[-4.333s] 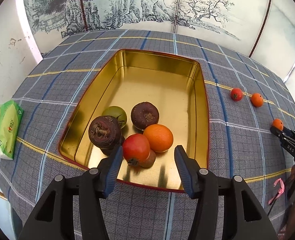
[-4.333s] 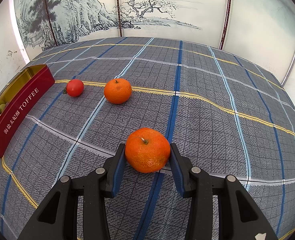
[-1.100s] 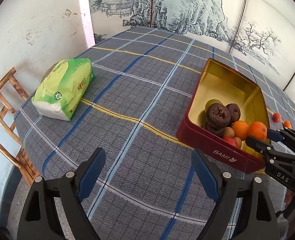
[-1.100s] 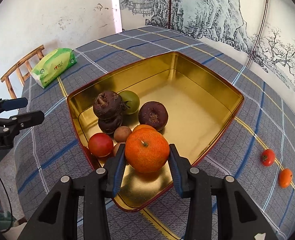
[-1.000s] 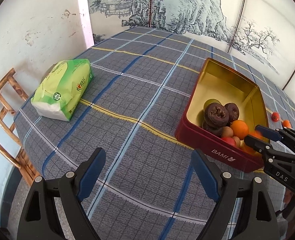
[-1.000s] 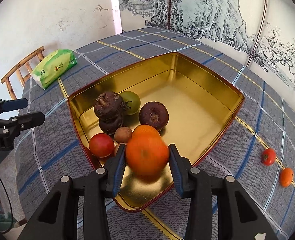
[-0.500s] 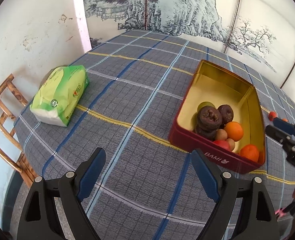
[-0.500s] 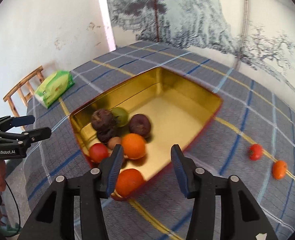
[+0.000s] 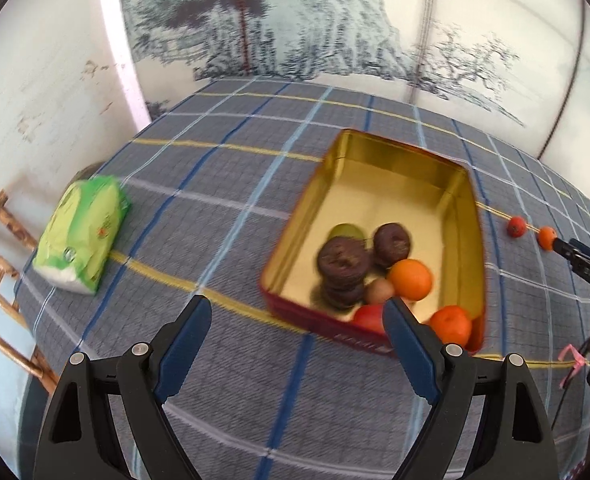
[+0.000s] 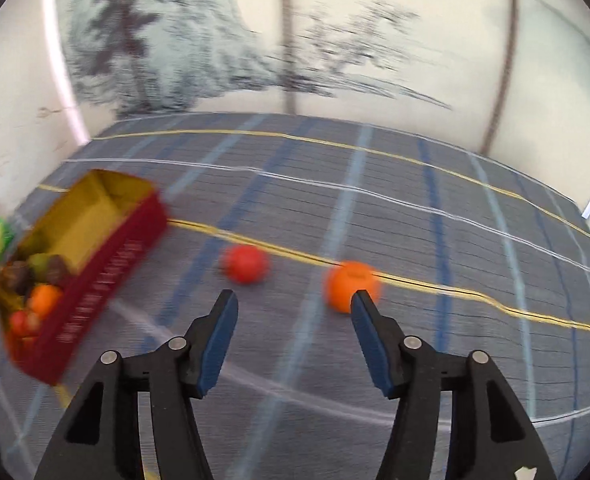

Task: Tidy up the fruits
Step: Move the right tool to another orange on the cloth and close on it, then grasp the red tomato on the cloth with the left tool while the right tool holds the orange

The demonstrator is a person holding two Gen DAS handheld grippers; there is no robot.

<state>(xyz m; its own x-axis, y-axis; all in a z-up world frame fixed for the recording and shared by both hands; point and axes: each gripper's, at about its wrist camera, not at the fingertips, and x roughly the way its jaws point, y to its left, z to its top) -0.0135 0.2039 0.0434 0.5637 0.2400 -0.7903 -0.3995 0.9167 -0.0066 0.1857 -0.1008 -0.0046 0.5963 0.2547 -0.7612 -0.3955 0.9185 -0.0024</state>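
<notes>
Opening right gripper empty near orange, tomato

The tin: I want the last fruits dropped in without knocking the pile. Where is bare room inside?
The tin is bare across its far half, from the green fruit and dark fruits back to the far wall. The near end is crowded: two oranges, a red fruit and a small brown one are packed together there.
</notes>
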